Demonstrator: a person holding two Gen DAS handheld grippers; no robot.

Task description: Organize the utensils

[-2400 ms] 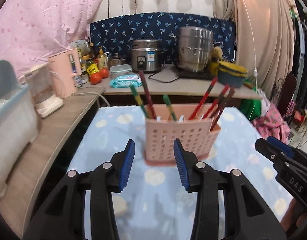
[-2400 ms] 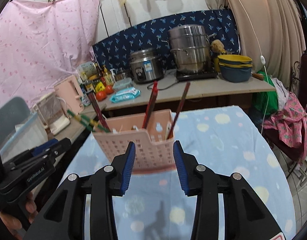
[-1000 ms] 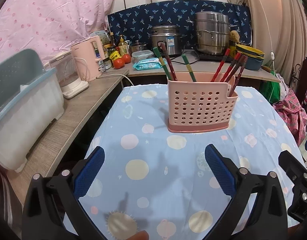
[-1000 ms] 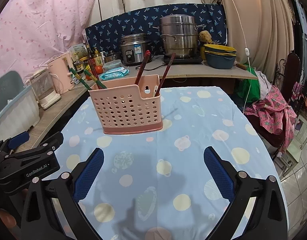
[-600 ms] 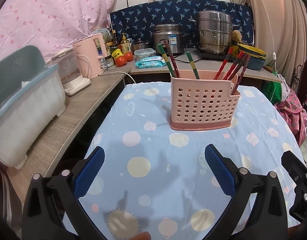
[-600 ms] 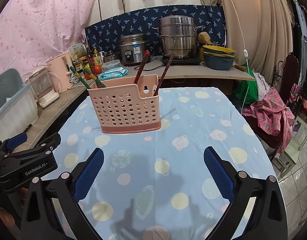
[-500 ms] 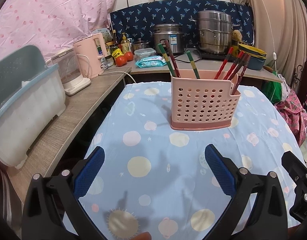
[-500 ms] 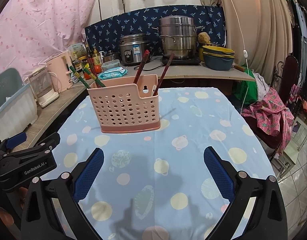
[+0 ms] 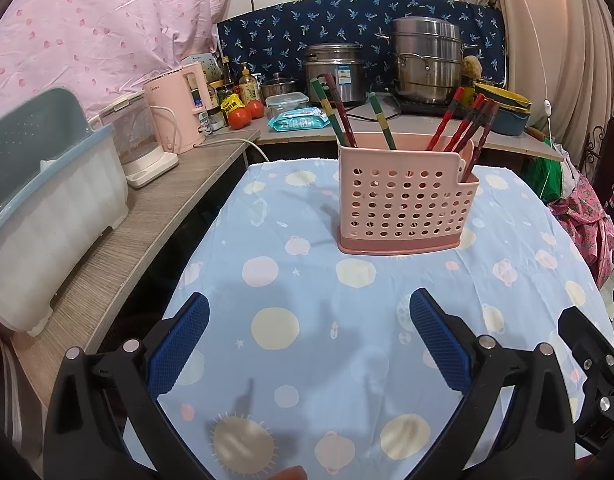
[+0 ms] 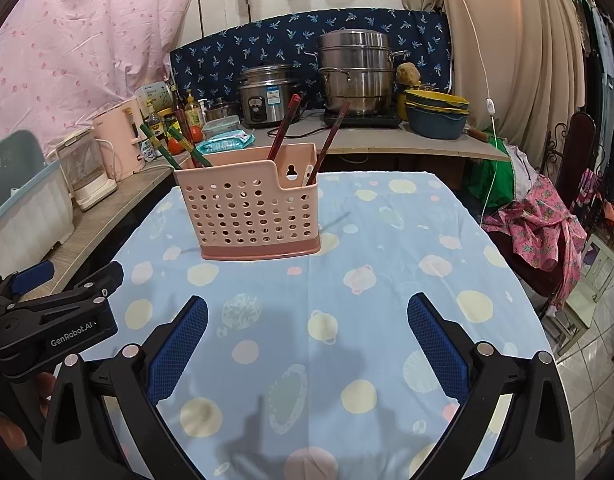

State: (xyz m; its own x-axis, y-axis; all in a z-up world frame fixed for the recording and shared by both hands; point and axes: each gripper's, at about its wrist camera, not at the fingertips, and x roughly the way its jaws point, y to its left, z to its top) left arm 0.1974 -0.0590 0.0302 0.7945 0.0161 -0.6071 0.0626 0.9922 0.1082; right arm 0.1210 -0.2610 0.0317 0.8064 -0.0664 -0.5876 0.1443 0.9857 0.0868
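Note:
A pink perforated utensil holder (image 9: 403,200) stands upright on the blue spotted tablecloth (image 9: 307,300); it also shows in the right wrist view (image 10: 251,212). Green chopsticks (image 9: 327,110) lean in its left part, red chopsticks (image 9: 463,120) in its right part. In the right wrist view the green ones (image 10: 171,148) and red ones (image 10: 283,128) stick out too. My left gripper (image 9: 309,332) is open and empty, well short of the holder. My right gripper (image 10: 307,332) is open and empty, also back from it.
A wooden counter (image 9: 155,216) runs along the left with a blue-rimmed bin (image 9: 47,208), a kettle (image 9: 175,112) and a blender jug. A back shelf holds a rice cooker (image 9: 335,72), a steamer pot (image 9: 427,64) and bowls (image 10: 435,112). A chair with pink cloth (image 10: 547,228) stands right.
Both grippers opened wide and drew back from the holder, which stays standing on the table. Over the last half second almost nothing moves.

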